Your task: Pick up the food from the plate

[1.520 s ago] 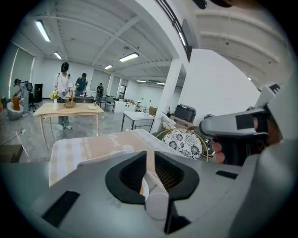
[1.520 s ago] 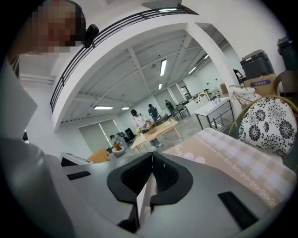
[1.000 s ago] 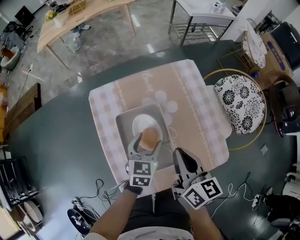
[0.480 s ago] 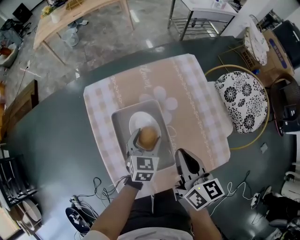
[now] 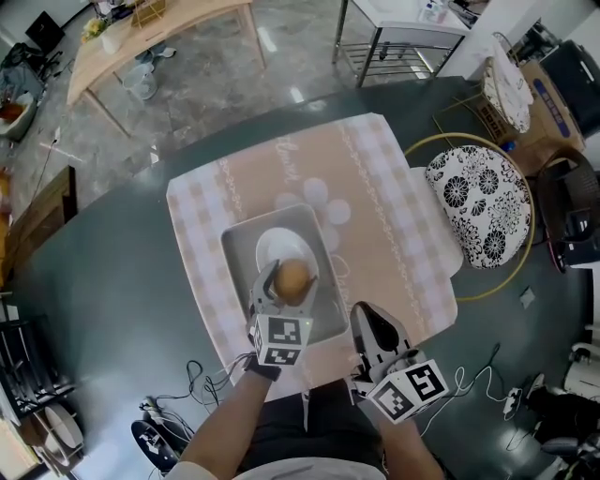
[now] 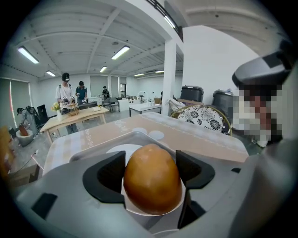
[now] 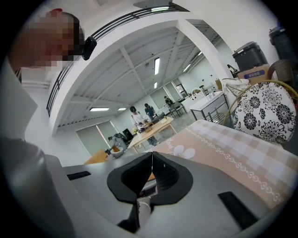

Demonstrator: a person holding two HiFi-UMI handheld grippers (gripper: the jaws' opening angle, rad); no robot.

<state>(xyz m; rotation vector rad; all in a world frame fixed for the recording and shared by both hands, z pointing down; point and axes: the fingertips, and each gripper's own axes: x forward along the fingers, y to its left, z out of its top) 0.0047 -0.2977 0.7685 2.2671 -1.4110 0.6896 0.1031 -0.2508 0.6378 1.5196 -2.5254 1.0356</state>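
The left gripper (image 5: pixel 291 281) reaches over the near edge of a grey tray, angled downward, with its jaws as wide as they go. They have just been opening, and the bread roll (image 6: pixel 151 183) stands between them. The black pads (image 6: pixel 108 176) flank the roll on either side without clamping it. The roll is smooth, brown and egg-shaped, and it rests on the near part of a round white plate (image 5: pixel 270 247).

The right gripper (image 7: pixel 148 174) has its jaws closed pad to pad, with nothing between them. In the head view it is just beside the near right corner of the tray, over the near edge of the cloth, and apart from the plate and the roll.

The plate lies in the middle of the grey square tray (image 5: pixel 238 246). The tray sits on the near left part of a beige checked tablecloth (image 5: pixel 384 197), which has a pale flower print just beyond the tray's far right corner. The cloth is spread over the near side of a dark, rounded table (image 5: pixel 112 272).

Off the table's right edge stands a hoop-framed chair with a black and white floral cushion (image 5: pixel 478 202). A pale wooden table (image 5: pixel 164 28) stands on the floor beyond the far left. Loose cables (image 5: pixel 202 375) lie by the near edge, left of the person's forearm.
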